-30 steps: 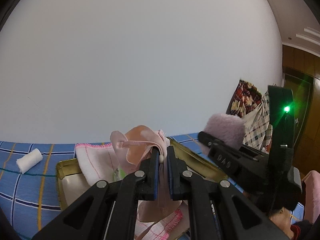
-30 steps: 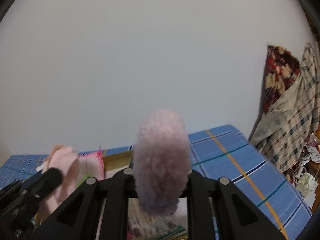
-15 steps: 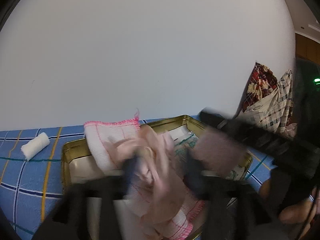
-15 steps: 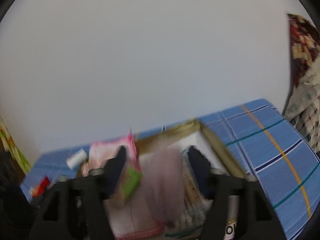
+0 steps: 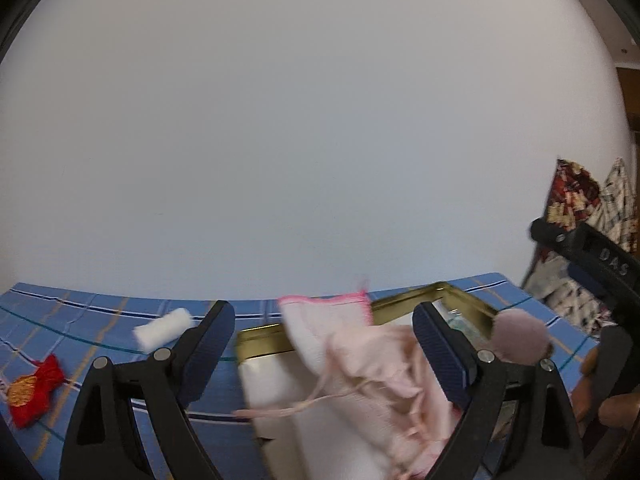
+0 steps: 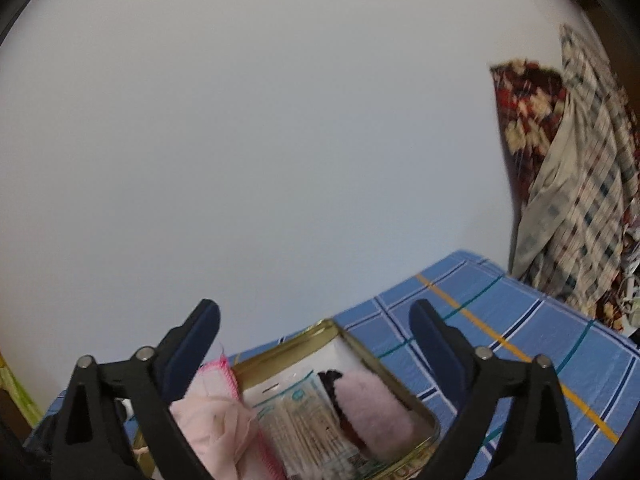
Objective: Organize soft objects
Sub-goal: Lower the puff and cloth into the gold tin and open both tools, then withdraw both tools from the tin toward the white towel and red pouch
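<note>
Claws both spread, the left claw (image 5: 322,344) and right claw (image 6: 316,340) having just been opening, above the gold tin (image 6: 384,368) holding pink pouch (image 5: 384,364) and fluffy pink pad (image 6: 372,404).

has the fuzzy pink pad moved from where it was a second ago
Yes. The fuzzy pink pad was clamped upright in the right tool; its jaws have just opened, and the pad now lies low in the gold tin by its right wall.

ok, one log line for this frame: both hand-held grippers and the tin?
left hand-held gripper: open, just released pink cloth | right hand-held gripper: open, just released fluffy pink pad | gold tin: holds both
</note>
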The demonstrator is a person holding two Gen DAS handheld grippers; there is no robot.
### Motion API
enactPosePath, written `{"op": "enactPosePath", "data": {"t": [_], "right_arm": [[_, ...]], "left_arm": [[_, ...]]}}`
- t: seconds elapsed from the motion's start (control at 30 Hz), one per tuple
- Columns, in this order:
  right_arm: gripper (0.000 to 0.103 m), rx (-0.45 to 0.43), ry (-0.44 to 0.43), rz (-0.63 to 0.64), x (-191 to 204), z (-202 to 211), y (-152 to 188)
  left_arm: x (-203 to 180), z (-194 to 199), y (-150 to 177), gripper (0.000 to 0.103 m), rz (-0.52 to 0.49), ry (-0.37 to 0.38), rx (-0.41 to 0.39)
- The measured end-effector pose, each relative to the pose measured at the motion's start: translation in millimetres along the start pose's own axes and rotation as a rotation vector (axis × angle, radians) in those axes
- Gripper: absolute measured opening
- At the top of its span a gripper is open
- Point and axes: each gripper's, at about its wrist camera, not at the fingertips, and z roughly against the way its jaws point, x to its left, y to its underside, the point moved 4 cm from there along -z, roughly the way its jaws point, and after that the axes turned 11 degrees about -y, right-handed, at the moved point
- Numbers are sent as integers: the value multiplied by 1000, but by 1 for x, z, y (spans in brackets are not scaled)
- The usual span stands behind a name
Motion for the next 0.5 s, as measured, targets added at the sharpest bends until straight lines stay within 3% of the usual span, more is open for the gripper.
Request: {"op": "enactPosePath", "data": {"t": [0.27,0.5], "right_arm": [[103,-102,65,85,21,7,8],[103,-87,104,186,46,6,28]], "left_arm": [[38,7,11,92,8,-144,-21],[50,11,19,92,-81,-241,-49]]}}
